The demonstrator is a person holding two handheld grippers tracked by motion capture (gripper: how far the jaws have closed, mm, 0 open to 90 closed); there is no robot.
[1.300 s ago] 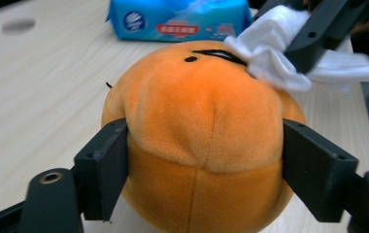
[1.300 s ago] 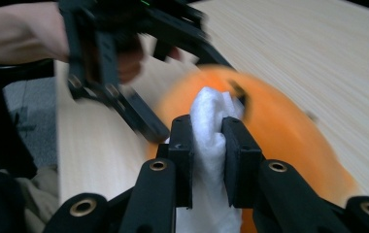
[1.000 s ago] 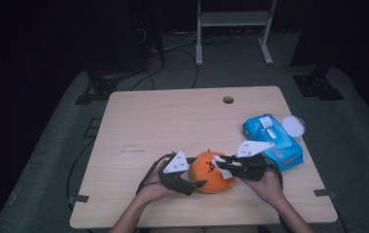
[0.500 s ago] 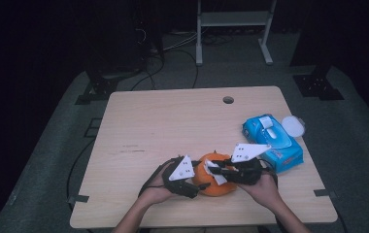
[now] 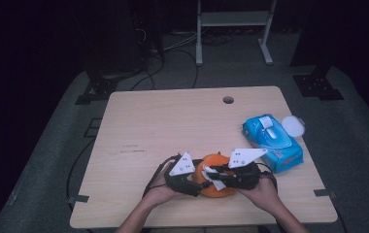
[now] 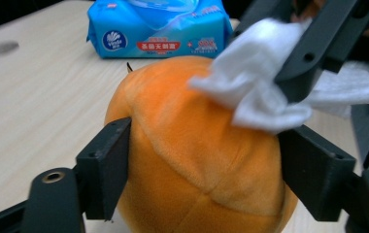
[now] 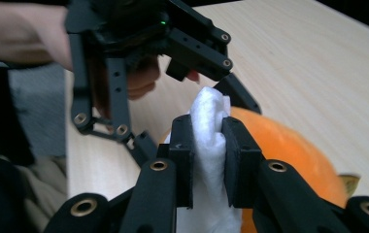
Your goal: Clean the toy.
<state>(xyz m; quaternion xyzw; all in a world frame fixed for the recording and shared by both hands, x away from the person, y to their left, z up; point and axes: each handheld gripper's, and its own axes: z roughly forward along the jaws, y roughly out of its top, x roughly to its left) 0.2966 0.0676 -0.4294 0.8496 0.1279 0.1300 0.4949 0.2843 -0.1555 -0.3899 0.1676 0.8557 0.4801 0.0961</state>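
An orange plush ball sits on the wooden table near its front edge. My left gripper has it between its jaws, and both pads press into the plush sides. Its jaws have just been closing around the plush and then eased a little. My right gripper is shut on a folded white wipe, which it holds against the top of the plush. In the high view the left gripper and right gripper meet over the plush.
A blue pack of wet wipes lies to the right of the plush, with a round white lid beside its far corner. A cable hole is near the table's back edge. Dark floor and a metal rack lie beyond.
My right gripper has moved left with the wipe, from beside the plush to over its top. The left gripper's jaws have come in against the plush.
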